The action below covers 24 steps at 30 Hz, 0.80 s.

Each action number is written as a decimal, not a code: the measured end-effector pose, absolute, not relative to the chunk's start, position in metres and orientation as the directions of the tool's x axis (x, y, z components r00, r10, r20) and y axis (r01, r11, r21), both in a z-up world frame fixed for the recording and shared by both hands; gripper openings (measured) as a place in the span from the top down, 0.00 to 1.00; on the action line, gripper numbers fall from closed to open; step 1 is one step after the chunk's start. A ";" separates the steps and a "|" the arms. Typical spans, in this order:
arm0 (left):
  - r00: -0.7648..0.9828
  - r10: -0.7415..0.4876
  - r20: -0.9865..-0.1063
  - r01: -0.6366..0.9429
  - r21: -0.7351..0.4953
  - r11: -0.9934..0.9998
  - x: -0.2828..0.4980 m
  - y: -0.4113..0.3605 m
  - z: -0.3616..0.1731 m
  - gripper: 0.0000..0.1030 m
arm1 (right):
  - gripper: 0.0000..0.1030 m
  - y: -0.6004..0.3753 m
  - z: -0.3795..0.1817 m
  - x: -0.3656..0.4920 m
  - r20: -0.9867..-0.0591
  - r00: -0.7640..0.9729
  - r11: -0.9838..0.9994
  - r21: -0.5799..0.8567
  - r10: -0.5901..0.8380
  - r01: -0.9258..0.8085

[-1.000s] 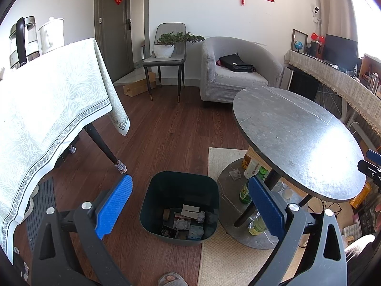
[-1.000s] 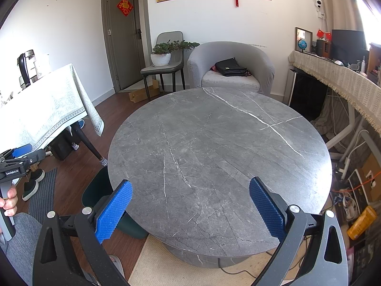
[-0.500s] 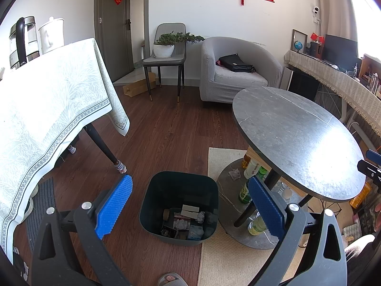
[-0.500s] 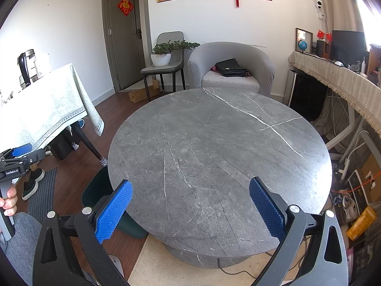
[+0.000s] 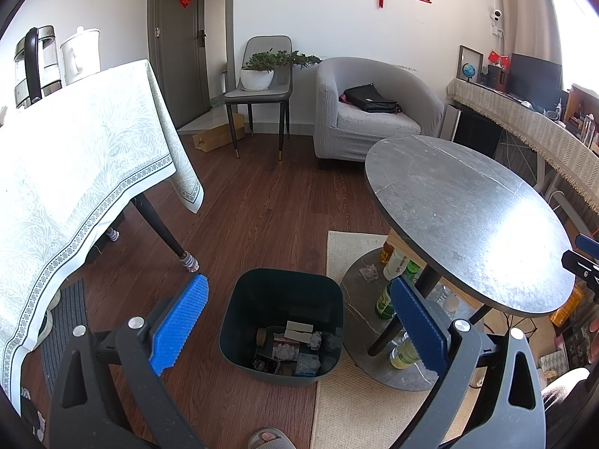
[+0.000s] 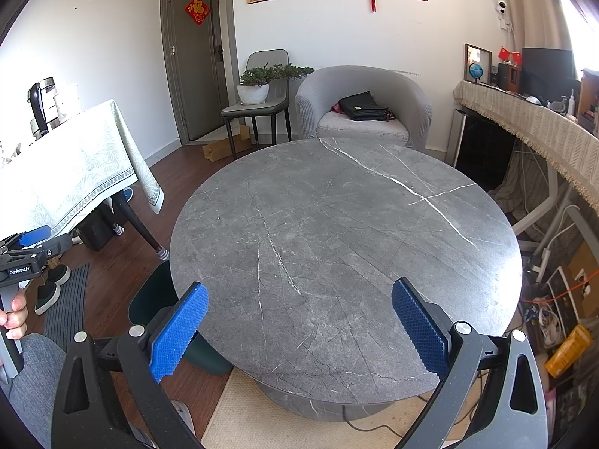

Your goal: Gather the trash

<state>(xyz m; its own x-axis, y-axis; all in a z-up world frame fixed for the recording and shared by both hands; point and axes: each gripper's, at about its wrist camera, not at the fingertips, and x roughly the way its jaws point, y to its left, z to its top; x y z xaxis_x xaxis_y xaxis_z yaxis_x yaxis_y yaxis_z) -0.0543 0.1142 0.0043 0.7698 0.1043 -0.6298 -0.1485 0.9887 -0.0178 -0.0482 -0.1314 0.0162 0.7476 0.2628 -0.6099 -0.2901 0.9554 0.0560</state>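
So both grippers are just hanging in the air with nothing in them. The left gripper (image 5: 297, 327) has its blue pads spread wide and sits above the dark green bin (image 5: 282, 323), which stands on the wood floor right at the edge of the beige rug (image 5: 348, 250). The trash (image 5: 290, 348) is down in the bottom of that bin: crumpled paper, a small white box, some wrappers, all piled toward the near side.

The right gripper (image 6: 299, 327) is also wide open, held over the near edge of the round grey marble table (image 6: 344, 232). From that view you only catch a sliver of the bin poking out past the table's left edge.

Under the tabletop there's a lower shelf (image 5: 357, 301) with a few bottles (image 5: 397, 263) standing on it and one crumpled tissue (image 5: 368, 272) lying beside them.

A hand (image 6: 13, 318) grips the left tool's handle at the far left of the right view, and a slippered foot (image 5: 267, 438) shows just in front of the bin.
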 end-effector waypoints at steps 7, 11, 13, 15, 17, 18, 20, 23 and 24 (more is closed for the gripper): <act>0.770 0.104 -0.630 -0.148 -0.018 0.989 -0.054 0.114 0.004 0.03 | 0.04 -0.131 0.016 -0.048 -0.610 0.748 0.955 0.055 0.263 -0.290; 0.770 0.104 -0.630 -0.148 -0.018 0.989 -0.054 0.114 0.004 0.03 | 0.04 -0.131 0.016 -0.049 -0.610 0.748 0.955 0.055 0.262 -0.290; 0.769 0.105 -0.630 -0.149 -0.018 0.989 -0.054 0.114 0.004 0.03 | 0.04 -0.131 0.016 -0.048 -0.610 0.748 0.955 0.055 0.262 -0.290; 0.770 0.104 -0.629 -0.148 -0.018 0.989 -0.055 0.114 0.004 0.03 | 0.04 -0.131 0.016 -0.049 -0.610 0.748 0.955 0.055 0.262 -0.290; 0.770 0.105 -0.629 -0.149 -0.017 0.989 -0.055 0.114 0.004 0.03 | 0.04 -0.131 0.016 -0.049 -0.610 0.748 0.955 0.054 0.263 -0.291; 0.770 0.105 -0.629 -0.149 -0.017 0.989 -0.054 0.114 0.004 0.03 | 0.04 -0.131 0.016 -0.048 -0.610 0.747 0.955 0.054 0.263 -0.292; 0.770 0.104 -0.630 -0.149 -0.018 0.989 -0.055 0.114 0.004 0.03 | 0.04 -0.131 0.017 -0.047 -0.611 0.747 0.954 0.053 0.264 -0.294; 0.770 0.105 -0.629 -0.149 -0.018 0.989 -0.055 0.113 0.004 0.03 | 0.04 -0.131 0.017 -0.047 -0.611 0.746 0.954 0.053 0.264 -0.294; 0.770 0.104 -0.629 -0.148 -0.018 0.989 -0.055 0.113 0.004 0.03 | 0.04 -0.131 0.017 -0.047 -0.611 0.746 0.954 0.053 0.264 -0.294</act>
